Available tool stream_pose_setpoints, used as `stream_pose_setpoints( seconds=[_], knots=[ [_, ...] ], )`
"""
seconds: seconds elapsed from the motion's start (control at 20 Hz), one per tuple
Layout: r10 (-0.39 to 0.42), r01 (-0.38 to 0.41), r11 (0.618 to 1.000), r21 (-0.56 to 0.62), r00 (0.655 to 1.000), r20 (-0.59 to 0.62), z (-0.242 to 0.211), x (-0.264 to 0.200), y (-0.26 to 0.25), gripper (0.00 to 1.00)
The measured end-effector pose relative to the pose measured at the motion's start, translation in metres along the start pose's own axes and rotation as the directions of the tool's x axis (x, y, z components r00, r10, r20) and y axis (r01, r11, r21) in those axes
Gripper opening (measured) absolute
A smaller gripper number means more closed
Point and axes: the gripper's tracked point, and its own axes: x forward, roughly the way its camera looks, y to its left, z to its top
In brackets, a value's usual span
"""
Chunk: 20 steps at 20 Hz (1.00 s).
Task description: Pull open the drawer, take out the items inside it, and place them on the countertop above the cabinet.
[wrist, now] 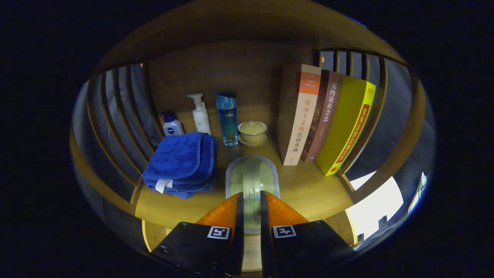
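A wooden countertop (305,189) sits inside a shelf nook with a wooden back wall and slatted sides (115,116).

The gripper (251,199) reaches in from the near side. Its two fingers are close together and press on a pale green slipper (251,175). The slipper has a grey rim. Its near end is pinched between the fingers, and its far end pokes out ahead of them over the wood. I cannot tell if it touches the wood.

To the left of the slipper lies a folded blue towel (179,164) with a white tag. Behind the towel, at the far left, stands a small blue and white bottle (172,124). Next to it stands a white pump bottle (200,114), then a tall blue bottle (227,117). Just right of that is a small lidded cup on a saucer (252,132), beyond the slipper's far end.

On the right, three books (328,119) stand upright, leaning a little. One is tan, one brown, one yellow.
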Motion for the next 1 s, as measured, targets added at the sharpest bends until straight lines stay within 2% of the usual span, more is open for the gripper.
stream_pose_setpoints(
  seconds=[0.45,0.6,0.85,0.95,1.0],
  knots=[
    [-0.019,0.020,1.000,0.020,1.000,-0.015,-0.010,0.047,0.001,0.27],
    [-0.034,0.034,0.999,0.038,0.999,-0.018,-0.015,0.051,-0.002,0.29],
    [-0.049,0.046,0.997,0.064,0.998,0.046,-0.008,0.045,-0.005,0.33],
    [-0.045,0.040,0.997,0.062,0.996,0.081,-0.006,0.038,-0.005,0.39],
    [-0.043,0.036,0.997,0.061,0.993,0.106,-0.003,0.033,-0.005,0.48]
  ],
)
